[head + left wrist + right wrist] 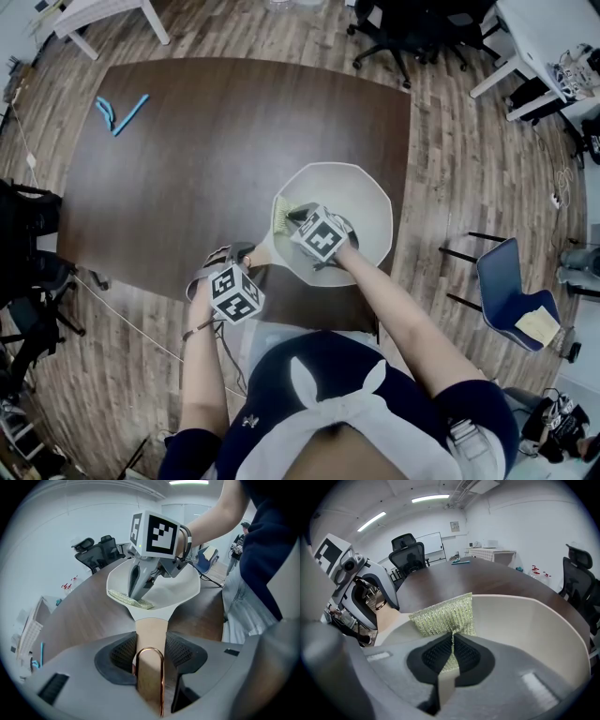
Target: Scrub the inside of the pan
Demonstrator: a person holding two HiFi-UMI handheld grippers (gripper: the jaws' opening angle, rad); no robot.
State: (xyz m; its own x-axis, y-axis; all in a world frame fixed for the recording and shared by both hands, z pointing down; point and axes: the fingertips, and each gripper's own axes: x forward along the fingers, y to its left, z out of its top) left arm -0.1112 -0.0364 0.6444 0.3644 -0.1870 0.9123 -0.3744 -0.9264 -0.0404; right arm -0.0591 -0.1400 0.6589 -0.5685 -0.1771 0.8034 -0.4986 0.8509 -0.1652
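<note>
A white pan (361, 202) with angular sides sits on the dark table near its front edge. Its tan handle (151, 634) with a copper hanging loop runs between the jaws of my left gripper (151, 656), which is shut on it. My right gripper (453, 648) is inside the pan at its left wall, shut on a green-yellow scrubbing pad (445, 615). The pad (284, 219) lies against the pan's inner side (525, 620) near the handle. From the left gripper view the right gripper (136, 581) points down onto the pad (131, 600).
The dark brown table (206, 159) stretches away to the back and left; a blue tool (117, 114) lies near its far left corner. Black office chairs (422, 33) stand behind it, a blue chair (511, 291) to the right, a white table (553, 37) at the far right.
</note>
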